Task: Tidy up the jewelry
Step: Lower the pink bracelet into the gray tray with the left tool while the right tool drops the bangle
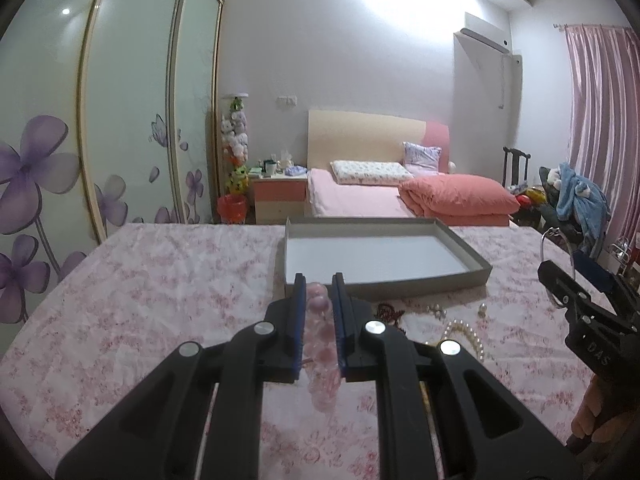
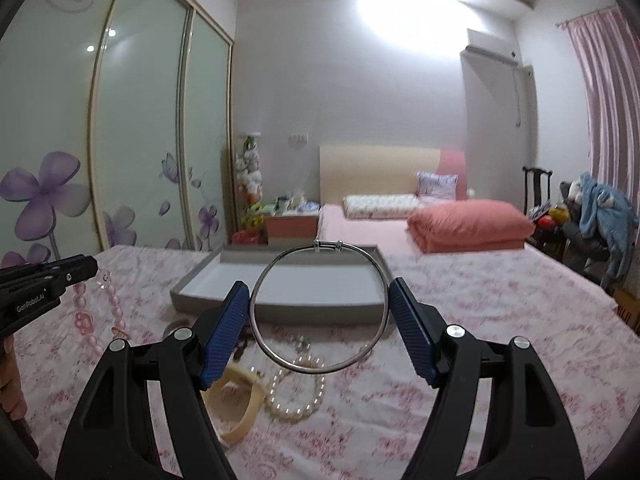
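My left gripper (image 1: pixel 319 280) is shut on a strand of pink beads (image 1: pixel 320 344), held above the floral tablecloth just in front of the empty grey tray (image 1: pixel 388 286). In the right wrist view the same pink beads (image 2: pixel 84 312) hang from the left gripper (image 2: pixel 93 267) at the far left. My right gripper (image 2: pixel 318 285) grips a thin silver bangle (image 2: pixel 340 368) across its width, lifted before the tray (image 2: pixel 276 310). In the left wrist view the right gripper (image 1: pixel 560 263) and the bangle (image 1: pixel 542 246) show at the right edge.
Loose jewelry lies on the cloth in front of the tray: a pearl necklace (image 2: pixel 296 402), a cream bangle (image 2: pixel 246 400), dark red beads (image 1: pixel 390 312) and small pearl pieces (image 1: pixel 436 312). A bed (image 1: pixel 360 200) stands beyond the table, a wardrobe (image 1: pixel 120 120) to the left.
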The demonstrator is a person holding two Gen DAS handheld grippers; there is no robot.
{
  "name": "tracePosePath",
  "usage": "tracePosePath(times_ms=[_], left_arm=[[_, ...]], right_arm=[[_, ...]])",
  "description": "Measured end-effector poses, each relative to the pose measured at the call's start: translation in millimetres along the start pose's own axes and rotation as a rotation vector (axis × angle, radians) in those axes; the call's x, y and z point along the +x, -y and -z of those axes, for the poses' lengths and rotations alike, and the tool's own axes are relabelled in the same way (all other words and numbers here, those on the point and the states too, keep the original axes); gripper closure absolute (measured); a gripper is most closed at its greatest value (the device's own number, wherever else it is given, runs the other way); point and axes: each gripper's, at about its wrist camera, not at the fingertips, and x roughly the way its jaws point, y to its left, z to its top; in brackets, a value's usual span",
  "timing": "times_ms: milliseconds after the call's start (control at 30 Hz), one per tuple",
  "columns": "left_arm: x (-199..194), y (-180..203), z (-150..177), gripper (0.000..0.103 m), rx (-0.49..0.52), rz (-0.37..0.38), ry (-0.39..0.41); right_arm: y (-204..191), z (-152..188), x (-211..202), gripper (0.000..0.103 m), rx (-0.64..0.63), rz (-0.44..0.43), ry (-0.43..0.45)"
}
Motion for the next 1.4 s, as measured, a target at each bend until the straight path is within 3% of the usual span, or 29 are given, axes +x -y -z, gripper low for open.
tracePosePath(times_ms=[433,733,1000,1400], left_arm=[[15,24,-24,0.090,0.026,-0.004,0.071],[55,40,-48,0.090,0.059,-0.024,0.097],[128,48,-70,0.090,0.038,-0.009,0.046],[230,47,-66,0.089,-0.011,0.032,-0.109]], right_arm=[[3,-21,13,0.031,0.001,0.051,0.145],[8,-31,53,0.031,-0.020,0.069,0.186],[25,-29,136,0.031,0.035,0.043,0.049],[28,1,237,0.031,0.085,-0.028,-0.370]])
